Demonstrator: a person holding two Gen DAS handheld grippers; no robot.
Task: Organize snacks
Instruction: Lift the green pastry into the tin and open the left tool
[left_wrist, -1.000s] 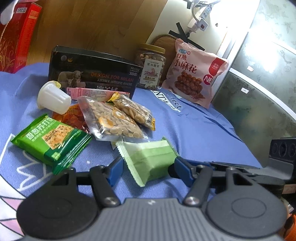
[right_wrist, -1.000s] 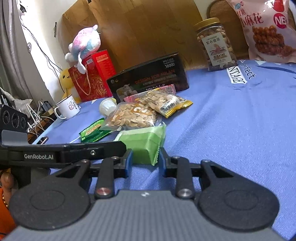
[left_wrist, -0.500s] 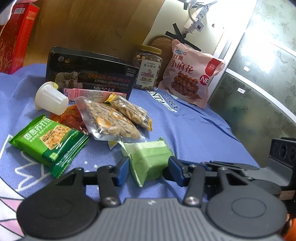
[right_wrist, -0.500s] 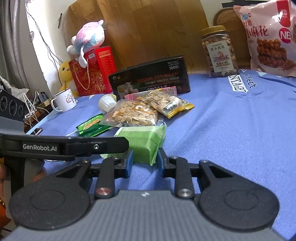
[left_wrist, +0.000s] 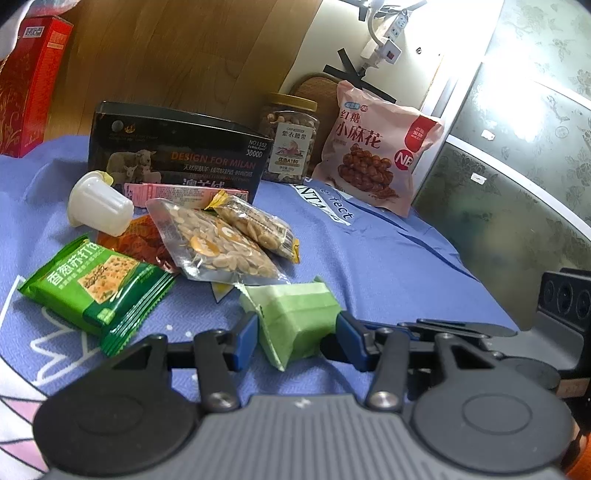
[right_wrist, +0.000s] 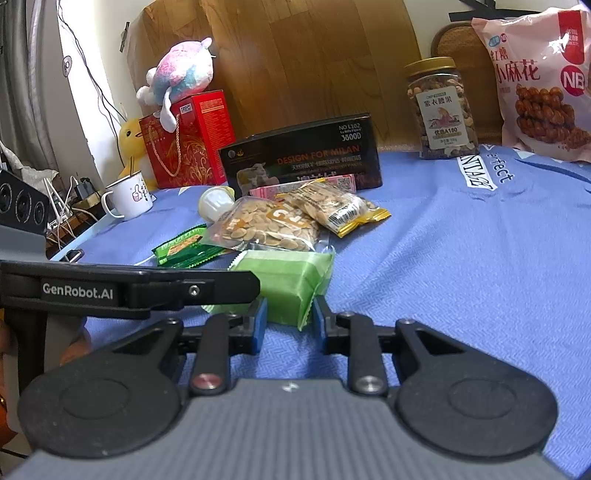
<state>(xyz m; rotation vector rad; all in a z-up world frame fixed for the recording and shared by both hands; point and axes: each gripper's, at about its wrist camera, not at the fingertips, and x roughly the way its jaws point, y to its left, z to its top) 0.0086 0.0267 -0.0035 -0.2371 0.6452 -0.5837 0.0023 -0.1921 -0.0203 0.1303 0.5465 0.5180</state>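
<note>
A light green packet (left_wrist: 295, 310) lies on the blue cloth (left_wrist: 388, 266) at the near edge of the snack pile. My left gripper (left_wrist: 298, 339) is shut on it, a blue pad pressed against each side. From the other side my right gripper (right_wrist: 289, 323) is shut on one end of the same green packet (right_wrist: 284, 273), its jaws still narrowing a little. The left gripper's black finger (right_wrist: 147, 290) crosses the right wrist view. Behind the packet lie two clear bags of nuts (left_wrist: 214, 243), a dark green cracker pack (left_wrist: 92, 284) and a white jelly cup (left_wrist: 98, 206).
A black box (left_wrist: 177, 155) stands behind the pile with a pink bar in front of it. Further back are a nut jar (left_wrist: 290, 144) and a big pink snack bag (left_wrist: 376, 147). A red gift box (right_wrist: 188, 140), a plush toy and a white mug (right_wrist: 129, 195) stand at the far left.
The left jaws have narrowed from wide apart onto the green packet. The right jaws have drawn in slightly on its end. Both hands stayed almost in place.
</note>
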